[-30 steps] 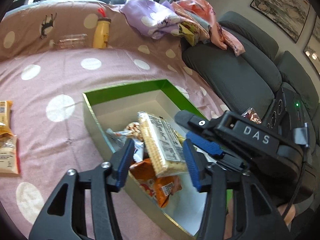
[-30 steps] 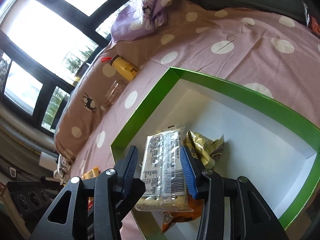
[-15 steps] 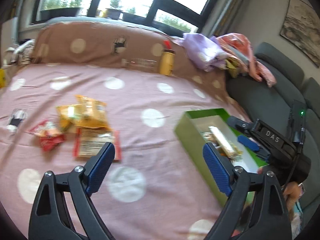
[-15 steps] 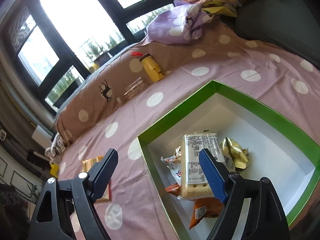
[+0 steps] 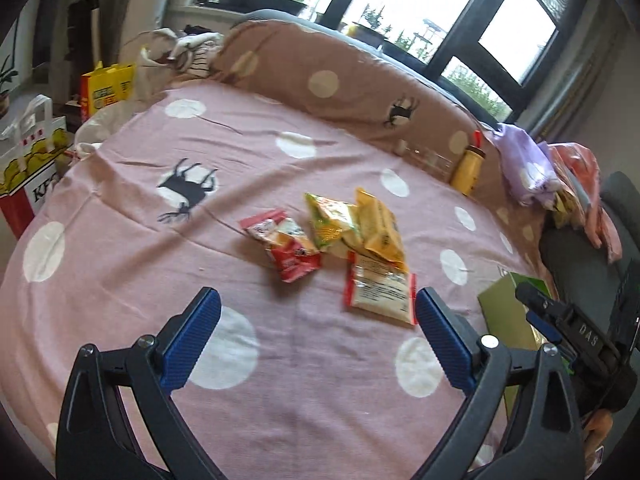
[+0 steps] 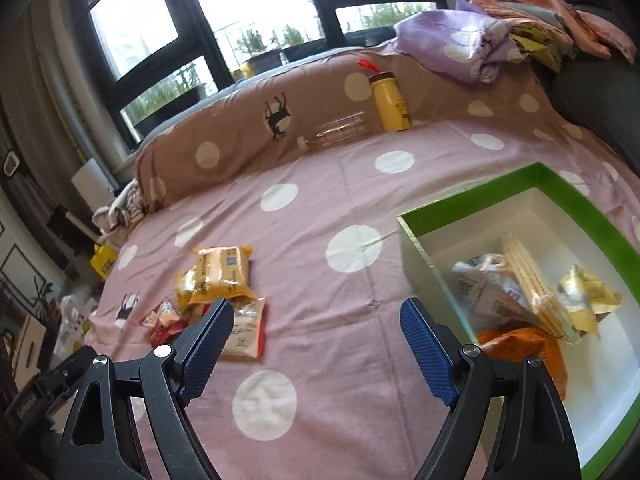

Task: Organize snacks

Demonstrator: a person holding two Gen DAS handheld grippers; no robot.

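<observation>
Several snack packets lie in a loose pile on the pink polka-dot cloth: a red packet [image 5: 290, 250], a green-yellow packet [image 5: 332, 220], an orange-yellow packet [image 5: 380, 230] and a white-and-red packet [image 5: 380, 292]. The pile also shows in the right wrist view [image 6: 224, 272]. A green box [image 6: 472, 204] holds a cracker pack [image 6: 528, 280], an orange packet [image 6: 524, 348] and other snacks. My left gripper [image 5: 316, 334] is open and empty, just short of the pile. My right gripper [image 6: 314, 350] is open and empty, left of the box.
A yellow bottle [image 6: 388, 100] and a clear glass jar [image 6: 340, 130] stand by the brown bolster at the back. Folded clothes [image 6: 480, 48] lie on a grey sofa [image 5: 580, 256] to the right. Bags [image 5: 36, 152] stand beyond the left edge.
Both grippers opened wide and pulled back from the box, leaving the cracker pack inside. The left gripper swung left to face the snack pile.
</observation>
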